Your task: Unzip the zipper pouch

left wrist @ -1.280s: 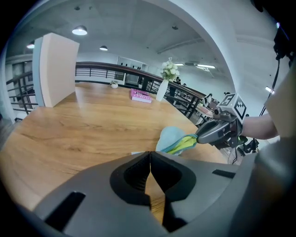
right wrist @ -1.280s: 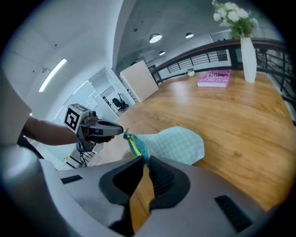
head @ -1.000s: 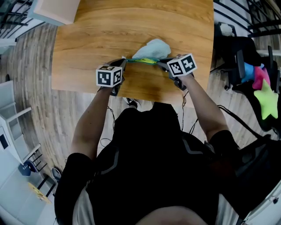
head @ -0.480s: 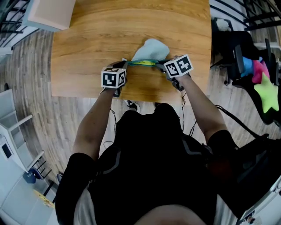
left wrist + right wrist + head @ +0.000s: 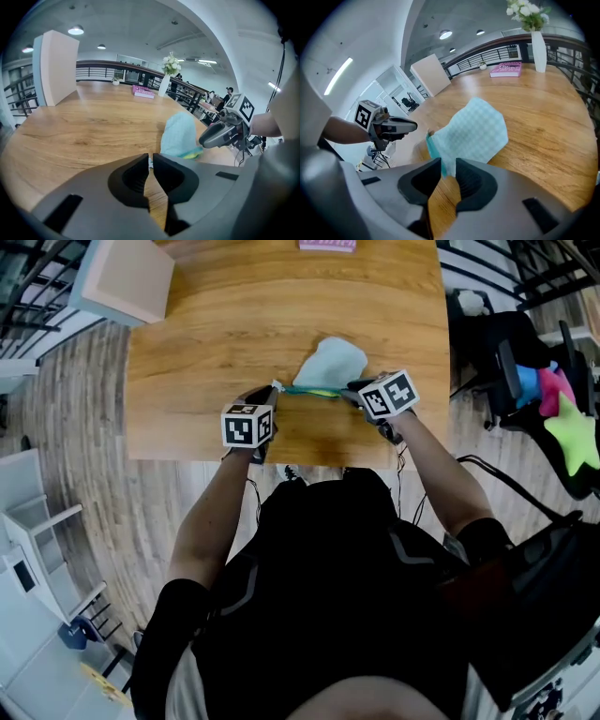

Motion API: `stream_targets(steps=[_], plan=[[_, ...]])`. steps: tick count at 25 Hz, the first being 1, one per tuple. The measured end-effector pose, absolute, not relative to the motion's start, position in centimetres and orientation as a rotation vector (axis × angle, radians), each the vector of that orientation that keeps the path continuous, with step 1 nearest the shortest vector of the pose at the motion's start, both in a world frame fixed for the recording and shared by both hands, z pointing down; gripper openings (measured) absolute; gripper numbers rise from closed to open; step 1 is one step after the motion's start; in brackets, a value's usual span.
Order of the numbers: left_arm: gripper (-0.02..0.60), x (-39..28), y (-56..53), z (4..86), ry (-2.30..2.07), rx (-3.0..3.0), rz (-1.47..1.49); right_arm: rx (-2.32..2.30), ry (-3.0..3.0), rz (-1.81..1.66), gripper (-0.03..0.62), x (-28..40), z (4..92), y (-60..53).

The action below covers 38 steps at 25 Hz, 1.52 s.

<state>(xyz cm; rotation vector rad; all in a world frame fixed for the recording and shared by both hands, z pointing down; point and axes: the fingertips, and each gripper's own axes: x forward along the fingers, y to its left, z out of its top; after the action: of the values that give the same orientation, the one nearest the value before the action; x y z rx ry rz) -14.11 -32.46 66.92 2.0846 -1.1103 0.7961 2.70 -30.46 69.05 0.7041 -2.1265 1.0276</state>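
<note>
The zipper pouch (image 5: 330, 365) is soft, pale mint cloth with a fine check. It is a limp, rounded shape with a teal and yellow zip edge, and it lies by the near edge of the smooth wooden table (image 5: 234, 324). The left gripper (image 5: 150, 161) pinches its left end. The right gripper (image 5: 448, 168) has just been opening, its jaws slightly apart around the right end. The pouch lies where it did a second ago.

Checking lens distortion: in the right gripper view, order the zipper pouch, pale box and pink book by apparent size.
1. zipper pouch, nearest the camera, so inflated.
2. pale box.
3. pink book.
</note>
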Motion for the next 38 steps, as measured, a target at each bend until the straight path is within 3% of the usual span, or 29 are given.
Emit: stream_targets(steps=[8,26,32,38], plan=[[0.032,-15.6,-34.7,58.5,-1.211,2.217,0.602,0.764,-2.264,0.908,0.109,2.9,62.0,-31.6],[0.032,-15.9,-32.3,31.7,-1.533,2.696,0.175,1.125,-2.7,0.418,0.101,4.8,35.1,-32.6],[0.029,-16.6,-30.5,28.8,-1.532,2.683,0.141,1.257,-2.71,0.392,0.011,6.1,32.1,-31.5],[0.029,-18.0,-30.8,28.8,-1.638,2.606,0.156,1.313,-2.674,0.31,0.009,6.4,31.2,-31.6]])
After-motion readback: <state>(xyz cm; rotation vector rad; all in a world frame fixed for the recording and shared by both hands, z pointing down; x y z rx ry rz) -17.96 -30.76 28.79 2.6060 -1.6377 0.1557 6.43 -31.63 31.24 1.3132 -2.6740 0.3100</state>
